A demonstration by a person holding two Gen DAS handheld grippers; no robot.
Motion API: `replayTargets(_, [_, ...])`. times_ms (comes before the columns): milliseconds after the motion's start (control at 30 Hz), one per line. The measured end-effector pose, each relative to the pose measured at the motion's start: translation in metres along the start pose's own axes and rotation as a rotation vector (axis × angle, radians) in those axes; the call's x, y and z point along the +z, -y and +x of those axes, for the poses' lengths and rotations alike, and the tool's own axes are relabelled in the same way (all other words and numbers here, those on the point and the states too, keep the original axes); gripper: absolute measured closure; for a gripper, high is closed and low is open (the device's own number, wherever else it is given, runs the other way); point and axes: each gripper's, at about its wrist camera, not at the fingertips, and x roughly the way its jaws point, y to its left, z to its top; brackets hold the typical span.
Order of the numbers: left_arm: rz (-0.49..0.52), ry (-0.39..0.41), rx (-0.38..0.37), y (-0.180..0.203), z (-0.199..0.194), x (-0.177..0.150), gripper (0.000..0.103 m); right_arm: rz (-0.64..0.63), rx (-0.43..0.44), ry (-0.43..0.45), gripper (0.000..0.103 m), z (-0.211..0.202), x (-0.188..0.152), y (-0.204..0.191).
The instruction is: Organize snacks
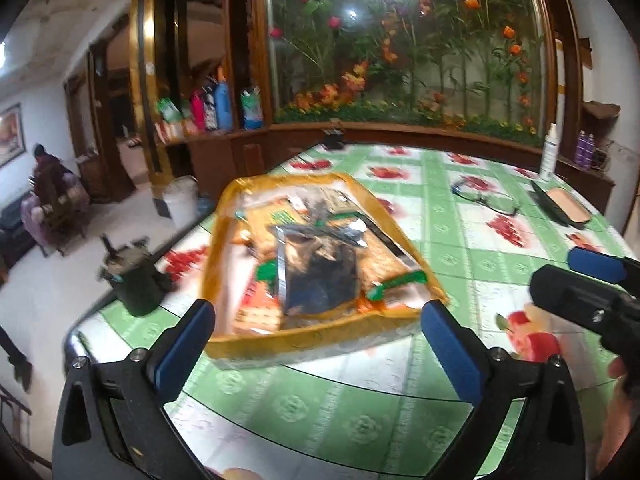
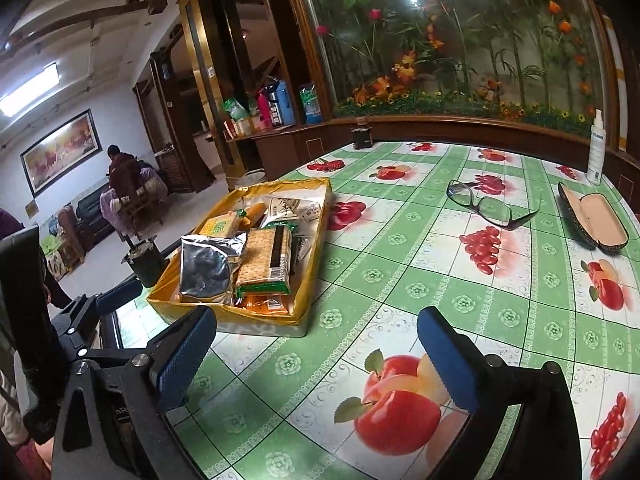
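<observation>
A shallow yellow box [image 1: 320, 336] sits on the fruit-print tablecloth and holds several snack packets. A silver foil bag [image 1: 320, 276] lies on top, beside green-banded cracker packs [image 2: 266, 264]. The box also shows in the right wrist view [image 2: 312, 240], with the foil bag [image 2: 208, 266] at its near end. My left gripper [image 1: 316, 332] is open and empty, hovering just before the box's near edge. My right gripper [image 2: 316, 356] is open and empty above the table, to the right of the box. It also shows at the right edge of the left wrist view [image 1: 592, 280].
A dark green canister [image 1: 134, 284] stands at the table's left edge. Eyeglasses [image 2: 488, 204] and an open glasses case [image 2: 596, 220] lie at the far right. A white spray bottle [image 2: 596, 148] stands near the back edge. A small dark pot [image 2: 362, 136] sits at the far edge.
</observation>
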Motion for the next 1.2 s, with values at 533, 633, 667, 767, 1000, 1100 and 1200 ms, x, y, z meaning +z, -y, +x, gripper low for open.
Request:
replayTargets(533, [0.035,-0.056,0.066,-0.006,0.000,-0.003,0.000,-0.051,-0.059,-0.030,0.001,0.003,-0.001,-0.005])
replayTargets(633, [-0.003,-0.102,0.037,-0.013,0.004,-0.002,0.000,-0.063,-0.065,-0.019,0.001,0.002,-0.002,-0.006])
replayTargets(667, [-0.015,-0.114,0.026,-0.015,0.005,-0.001,0.000,-0.064,-0.067,-0.017,0.001,0.001,-0.001,-0.006])
replayTargets(767, [-0.044,-0.149,0.008,-0.022,0.010,-0.003,0.000,-0.062,-0.081,-0.029,0.001,0.003,-0.001,-0.004])
replayTargets(1000, [-0.088,-0.177,0.042,-0.031,0.015,-0.006,0.000,-0.048,-0.014,-0.041,0.001,0.005,-0.001,-0.003])
replayTargets(1100, [-0.084,-0.173,0.066,-0.031,0.016,-0.007,0.000,-0.045,0.024,-0.016,0.001,0.001,-0.002,-0.005])
replayTargets(1200, [-0.076,-0.174,0.081,-0.030,0.016,-0.007,0.000,-0.055,0.036,0.007,0.001,-0.002,-0.002,-0.008])
